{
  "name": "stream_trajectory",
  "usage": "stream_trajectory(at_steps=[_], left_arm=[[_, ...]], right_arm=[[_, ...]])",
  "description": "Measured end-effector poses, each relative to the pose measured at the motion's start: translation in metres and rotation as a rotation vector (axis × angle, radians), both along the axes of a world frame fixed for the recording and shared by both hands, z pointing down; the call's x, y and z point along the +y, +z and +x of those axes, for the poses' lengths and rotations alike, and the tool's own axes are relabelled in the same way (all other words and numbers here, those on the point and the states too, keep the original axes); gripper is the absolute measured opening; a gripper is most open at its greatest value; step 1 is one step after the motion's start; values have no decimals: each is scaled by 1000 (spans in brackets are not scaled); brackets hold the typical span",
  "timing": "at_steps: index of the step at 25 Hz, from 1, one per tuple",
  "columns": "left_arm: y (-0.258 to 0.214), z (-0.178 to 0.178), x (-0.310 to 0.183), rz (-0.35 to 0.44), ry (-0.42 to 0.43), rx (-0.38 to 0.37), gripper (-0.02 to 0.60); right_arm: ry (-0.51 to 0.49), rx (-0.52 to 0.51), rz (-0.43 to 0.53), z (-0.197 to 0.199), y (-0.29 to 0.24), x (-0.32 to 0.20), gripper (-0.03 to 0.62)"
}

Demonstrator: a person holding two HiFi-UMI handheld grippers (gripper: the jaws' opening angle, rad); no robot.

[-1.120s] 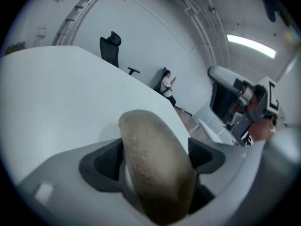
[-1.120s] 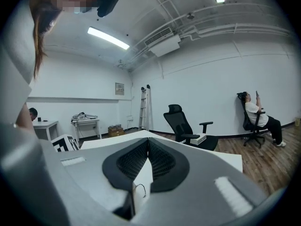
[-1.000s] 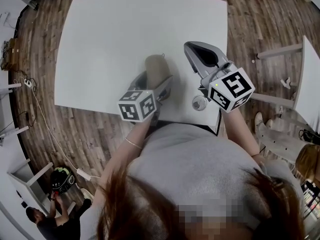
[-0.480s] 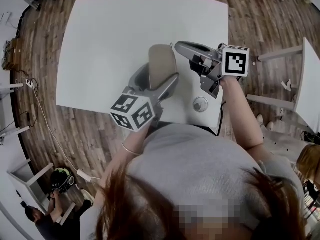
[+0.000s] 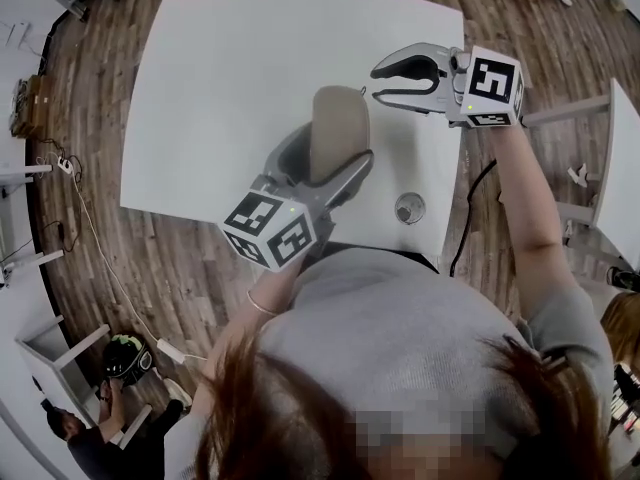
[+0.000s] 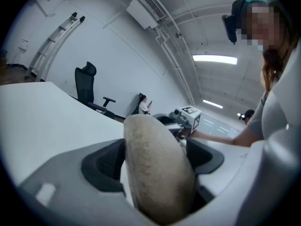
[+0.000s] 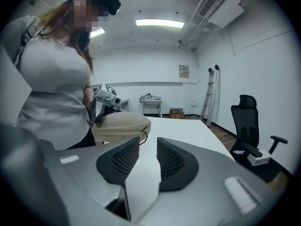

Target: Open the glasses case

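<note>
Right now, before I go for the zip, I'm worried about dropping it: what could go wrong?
The left tool grips the glasses case by one end, above the table; a tug could twist it loose. The right tool, jaws opening and empty, may miss the small zip pull.

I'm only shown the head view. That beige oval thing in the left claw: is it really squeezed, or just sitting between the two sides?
Observer: Squeezed. The left gripper view shows the glasses case wedged in the left claw, with the dark pads on either side of it.
Operator: And the right claw, is it carrying something?
Observer: No. In its own view the right claw is opening with nothing in it; only bare table shows through the gap.
Operator: How would that case open?
Observer: The right gripper view shows what looks like a zipper seam along its edge, with a small pull hanging at the end nearest the right claw.
</note>
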State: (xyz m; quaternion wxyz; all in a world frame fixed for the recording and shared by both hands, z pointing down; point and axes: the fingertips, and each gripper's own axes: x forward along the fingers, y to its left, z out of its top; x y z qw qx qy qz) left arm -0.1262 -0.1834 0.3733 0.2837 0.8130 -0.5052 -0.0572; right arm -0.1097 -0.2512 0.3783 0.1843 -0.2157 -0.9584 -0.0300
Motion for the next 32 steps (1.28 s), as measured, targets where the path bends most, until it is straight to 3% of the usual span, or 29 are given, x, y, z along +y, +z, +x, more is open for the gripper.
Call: stream_trajectory(at_steps=[2,5,8,12,15,16,21,26,27,29,32], left_arm=[[-5,2,2,7,13,5,410],[-9,1,5,15,26,22,408],[-20,0,10,52,43,80,408],[-43,1,14,173,58,119,401],[-58,-5,17,268,86,121,373],[-61,-7,16,293,103,113,378],[-68,-7,7,380,187,15,530],[-92,20,7,417,387,113,541],[-97,25,11,435,427,130,525],[-101,29,16,463,467,137,320],[-94,26,15,420,447,138,311]], right_arm=[[-46,-8,43,-5,-3,8,107],[-82,-63,58,-13,-15,17,37],[-97,-122,70,-16,-32,24,23],[-40,-264,24,-16,-76,32,15],[-65,-304,69,-13,-98,39,14],[-79,-304,94,-13,-102,42,14],[-145,-361,130,-10,-125,54,14],[-154,-435,151,-10,-145,62,14],[-150,-446,152,-10,-148,63,14],[-134,-444,171,-11,-148,62,14],[-110,-381,243,-11,-139,59,14]])
